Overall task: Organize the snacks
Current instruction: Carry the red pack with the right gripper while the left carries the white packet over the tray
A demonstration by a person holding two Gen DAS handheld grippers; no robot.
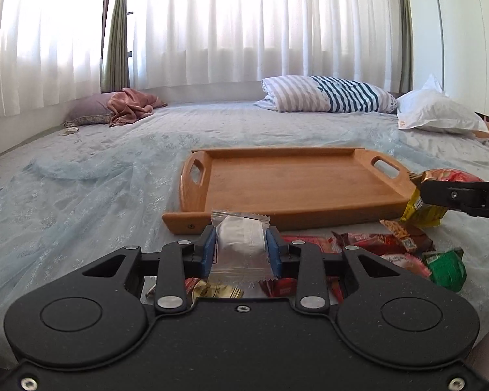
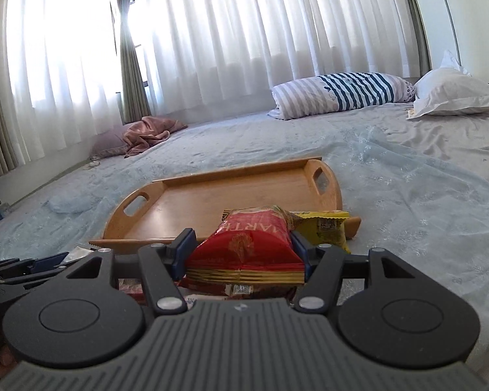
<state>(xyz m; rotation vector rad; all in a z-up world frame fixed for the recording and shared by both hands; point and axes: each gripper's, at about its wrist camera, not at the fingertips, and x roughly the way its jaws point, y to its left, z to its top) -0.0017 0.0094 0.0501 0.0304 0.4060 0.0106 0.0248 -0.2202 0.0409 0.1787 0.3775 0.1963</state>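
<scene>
Indoors, on a bed with pale blue lace spread [image 1: 81, 176] before sheer curtains [image 1: 244, 26]: one empty wooden tray [image 1: 293, 182], three pillows. Left gripper [image 1: 241, 247] clamped on clear-wrapped snack [image 1: 241, 241]; right gripper [image 2: 241, 247] pinching red snack packet [image 2: 247, 241]. Loose snack pile [image 1: 391, 244] near tray.

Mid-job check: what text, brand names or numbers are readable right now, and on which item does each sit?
"ARTH", seen upside down, partly cut off: on the red snack packet clamped in the right gripper.
"D", cut off at the frame edge: on the right gripper's body in the left wrist view.
Print on the yellow packet: too small to read.
Clear-wrapped white snack in the left gripper: no readable text.
Loose snacks on the bed: too blurred to read.
</scene>
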